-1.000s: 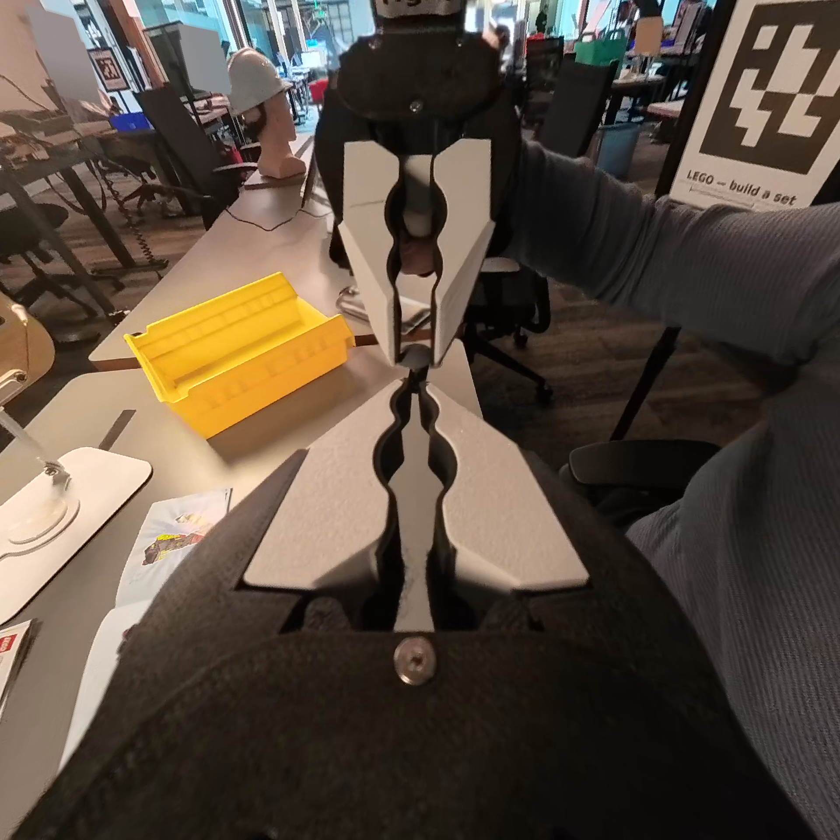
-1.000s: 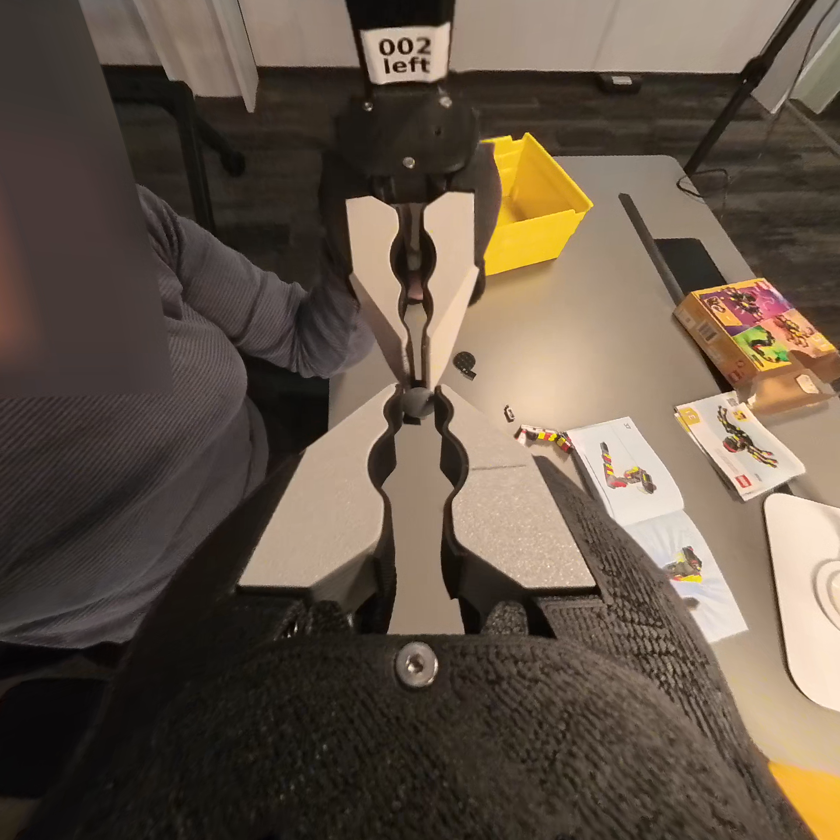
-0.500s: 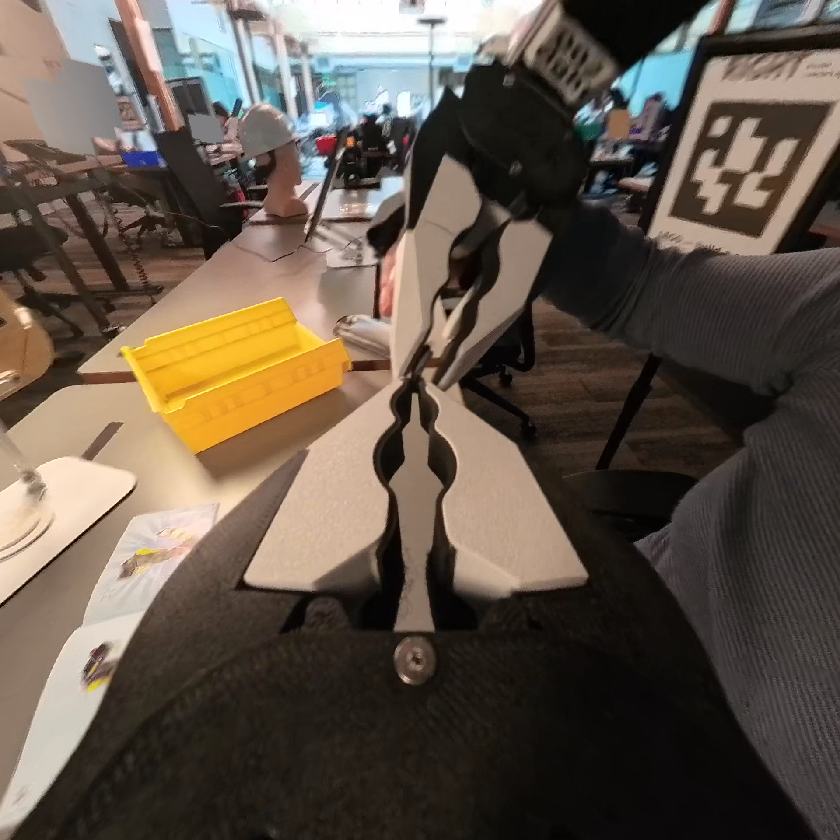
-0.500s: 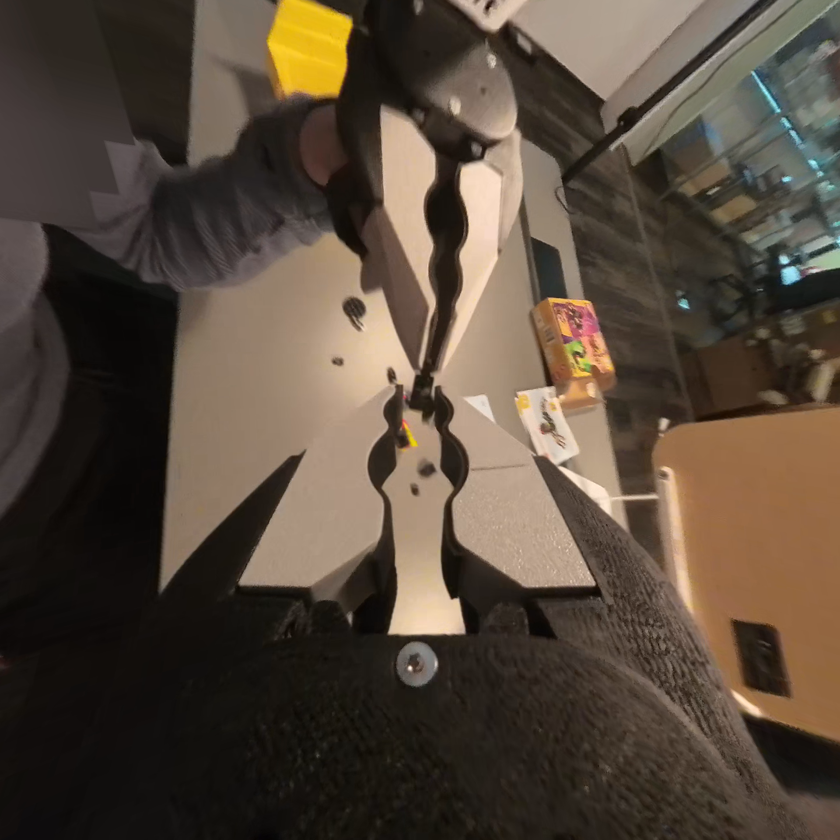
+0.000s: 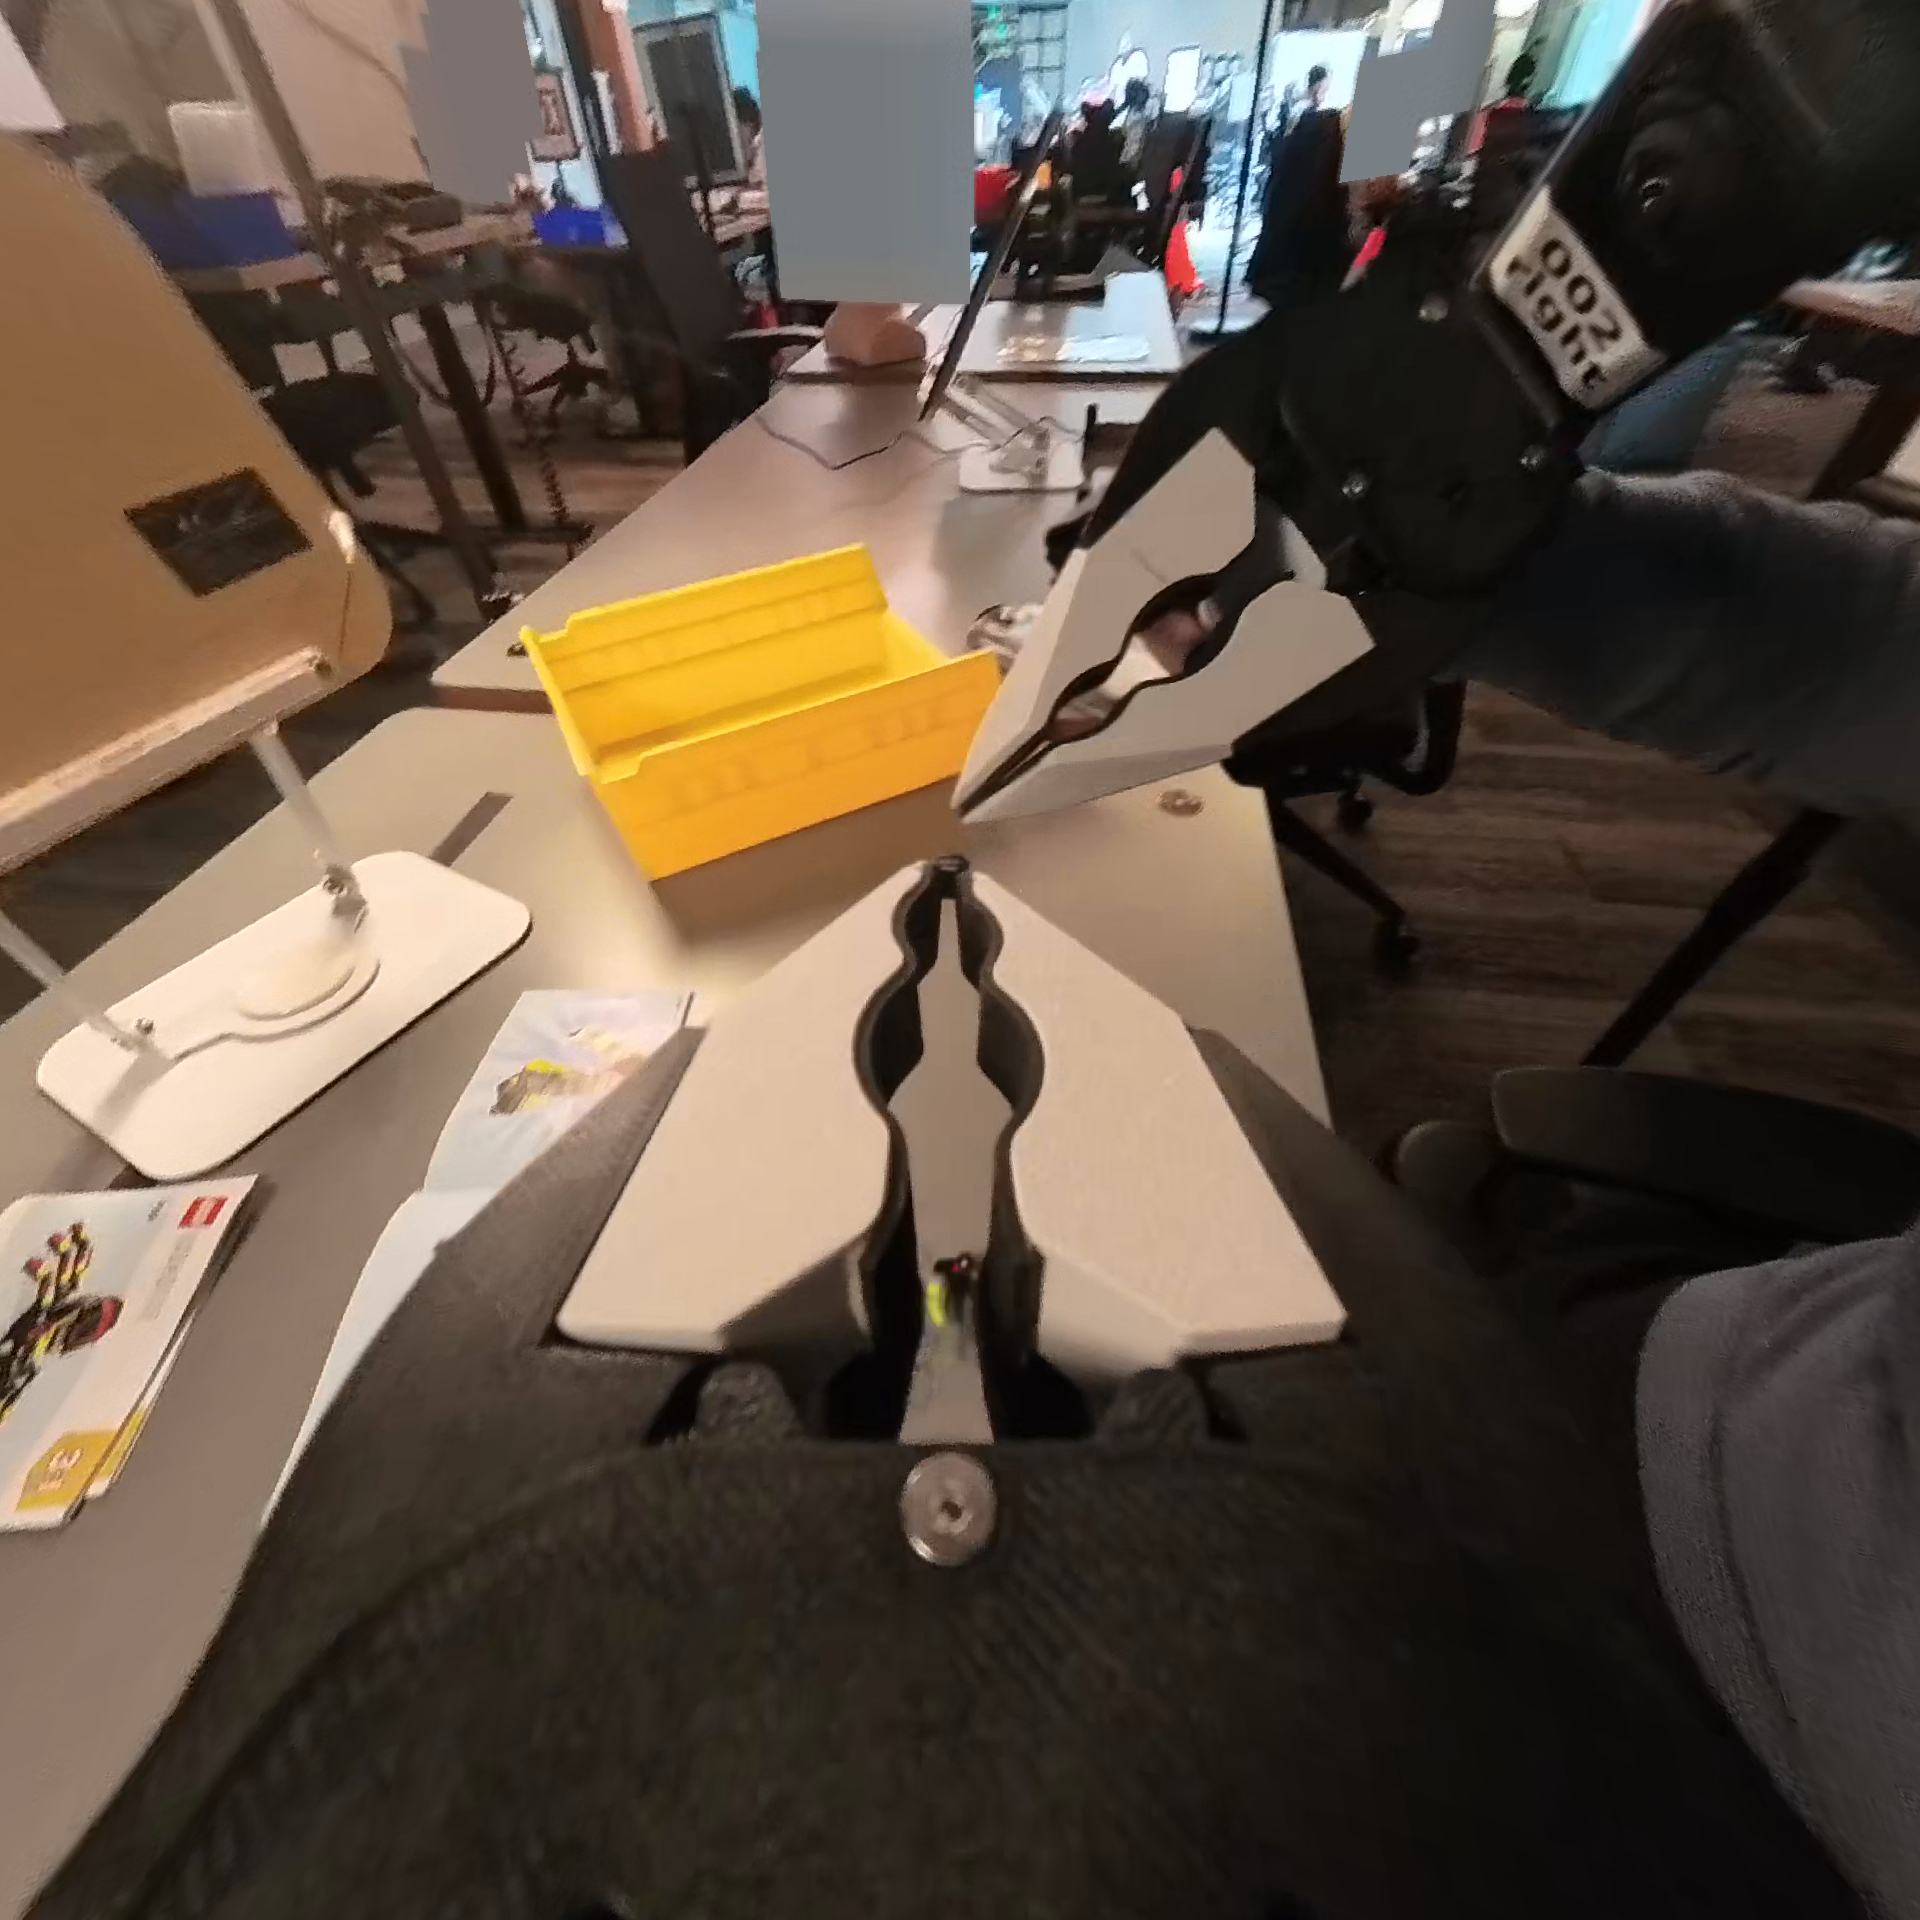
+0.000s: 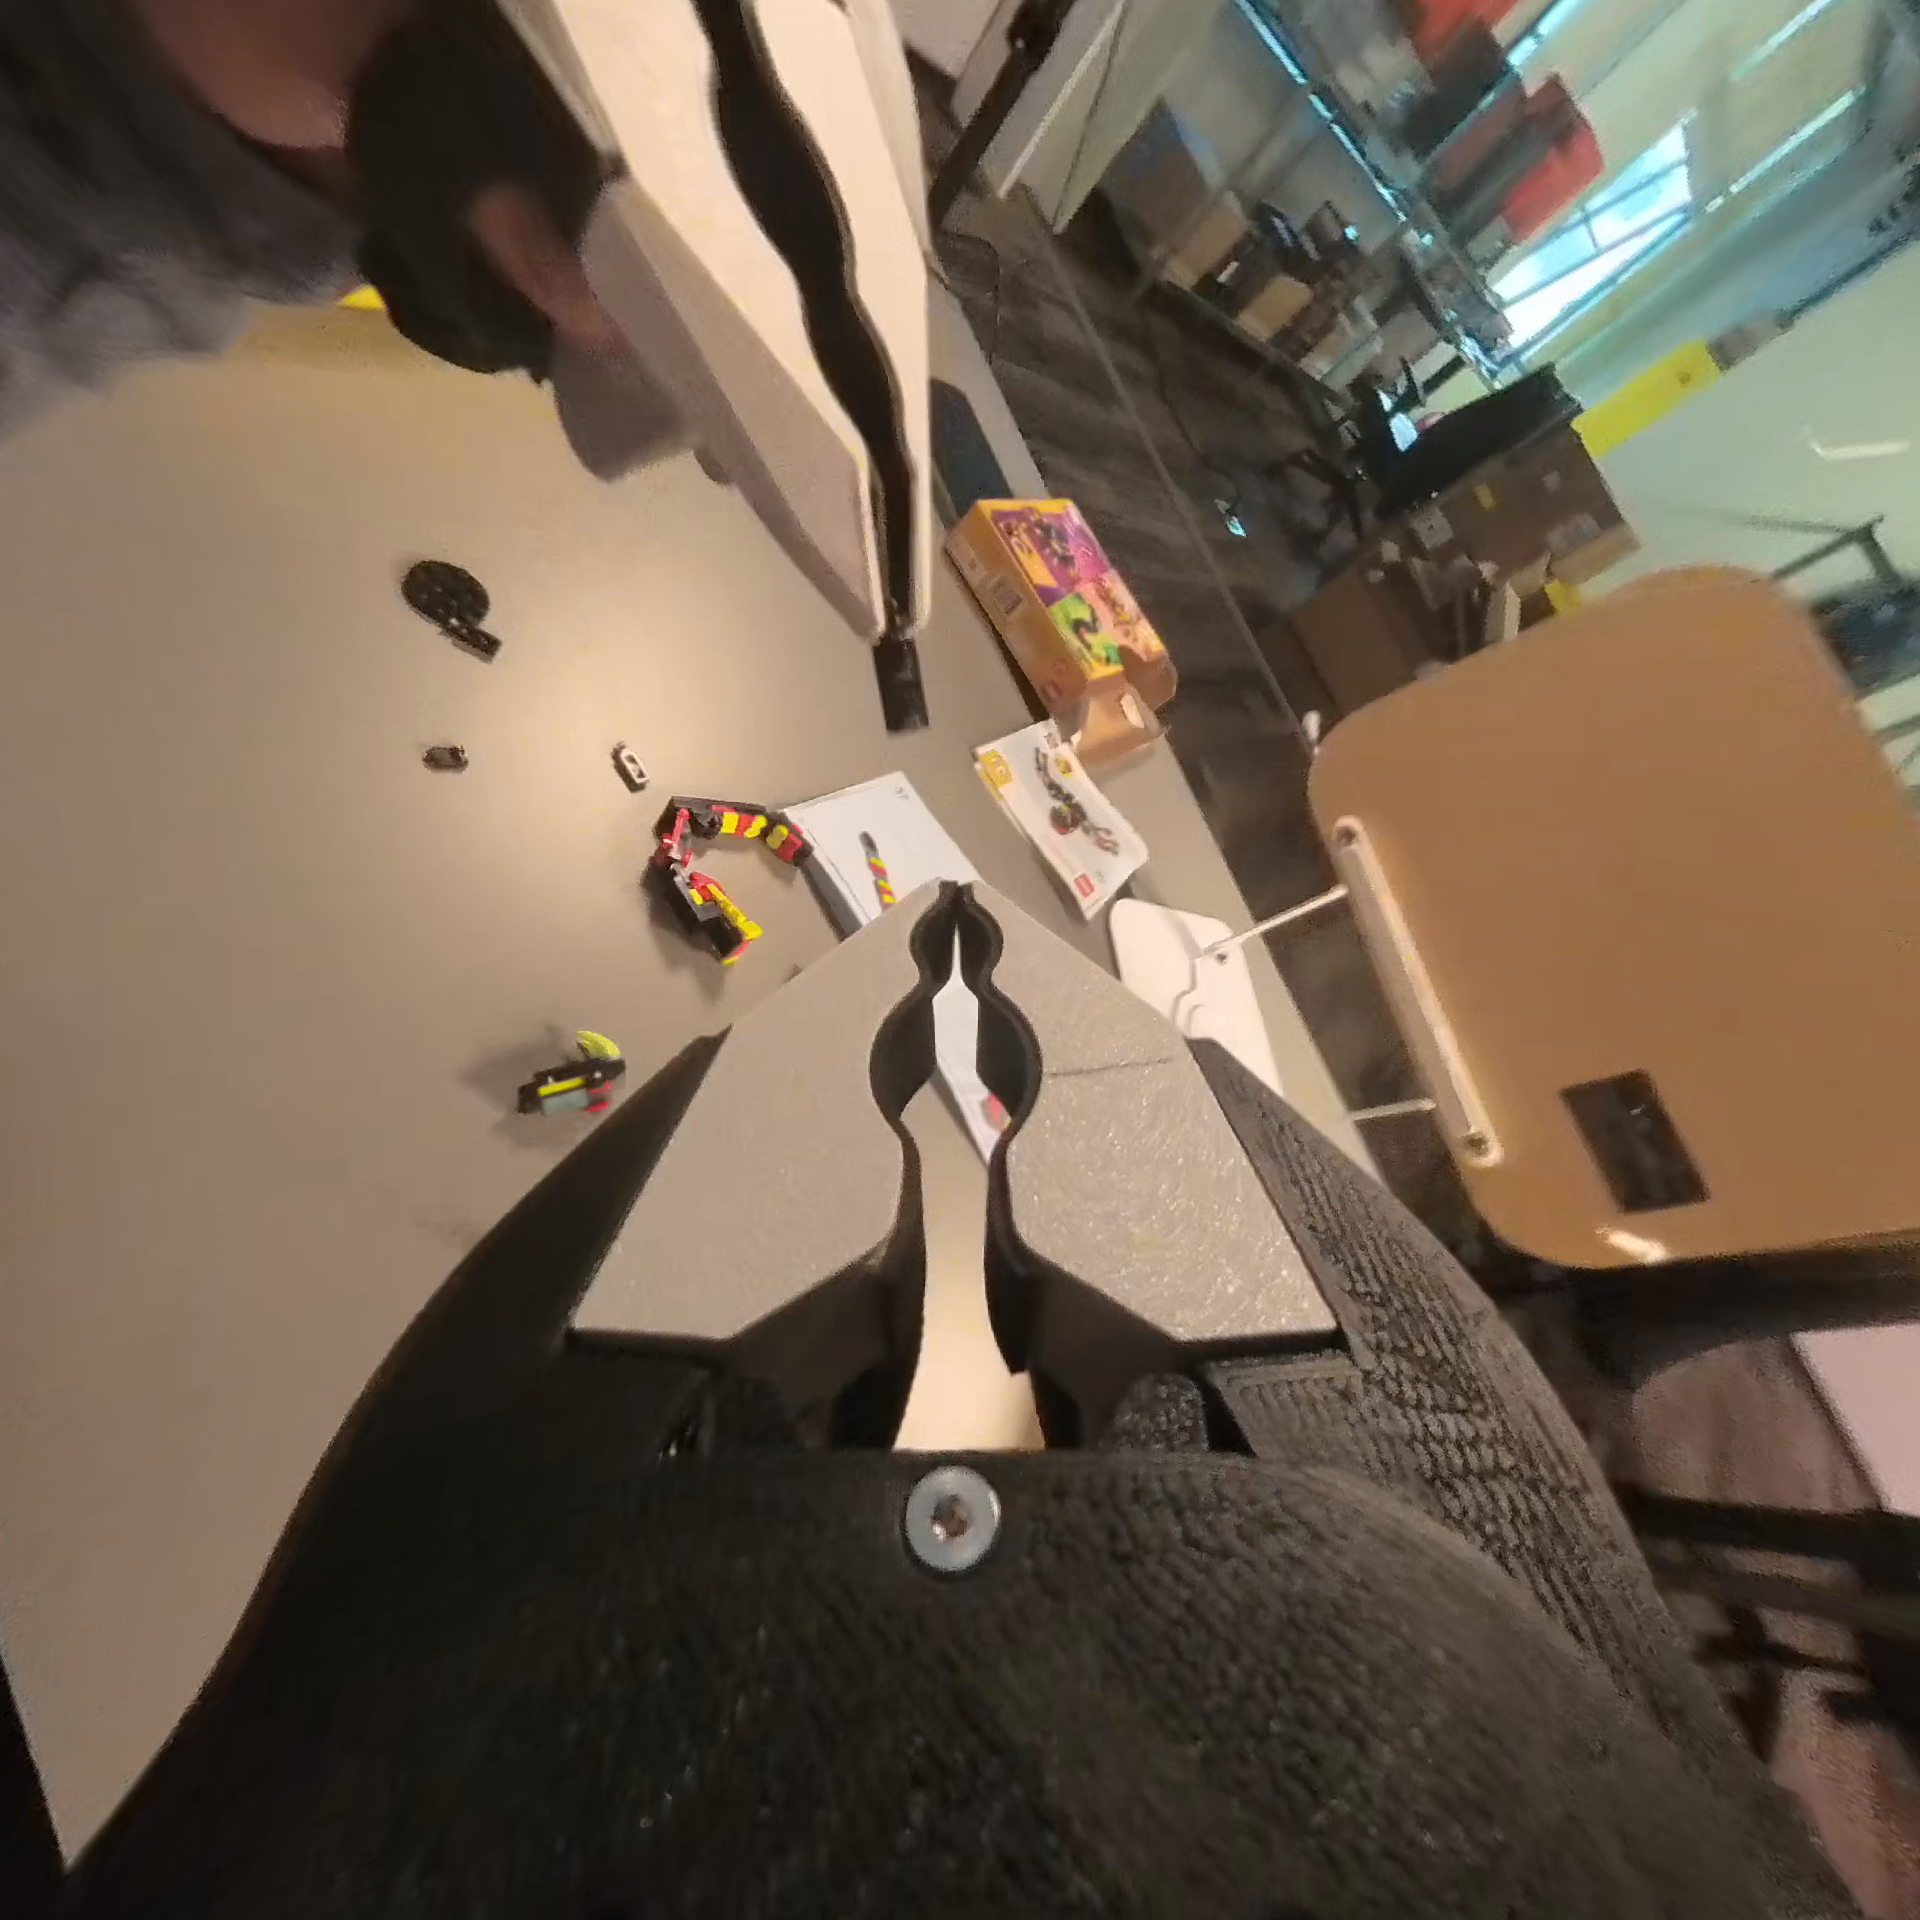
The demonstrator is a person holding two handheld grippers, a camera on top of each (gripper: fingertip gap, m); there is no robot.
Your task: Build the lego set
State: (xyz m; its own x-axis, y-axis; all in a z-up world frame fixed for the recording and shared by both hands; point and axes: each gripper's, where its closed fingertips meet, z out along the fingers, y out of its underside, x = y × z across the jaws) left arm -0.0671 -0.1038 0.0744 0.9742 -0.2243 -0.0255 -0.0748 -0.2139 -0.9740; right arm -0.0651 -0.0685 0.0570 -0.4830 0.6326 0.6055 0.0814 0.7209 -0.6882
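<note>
My left gripper [image 5: 948,871] is shut on a small black lego piece [image 5: 948,862] at its tips, held above the grey table [image 5: 1143,883]. The right wrist view shows it from the other side, with the black piece [image 6: 900,681] hanging from the left gripper's tips [image 6: 894,621]. My right gripper [image 6: 951,891] is shut with nothing seen in it. It also shows in the left wrist view [image 5: 961,805], a little apart from my left tips. A black, red and yellow chain assembly [image 6: 717,862] and a small sub-assembly [image 6: 571,1081] lie on the table.
A yellow bin [image 5: 758,696] stands behind the grippers. Loose black pieces [image 6: 447,597] lie on the table. Instruction booklets [image 6: 1070,821], a lego box [image 6: 1060,603] and a white stand base [image 5: 281,997] with a tan panel [image 6: 1610,914] stand at the side. Left tips to right tips: about 5 cm.
The two grippers met tip to tip on the black piece. The right gripper has now let go, pulled away and tilted. The left gripper keeps the piece.
</note>
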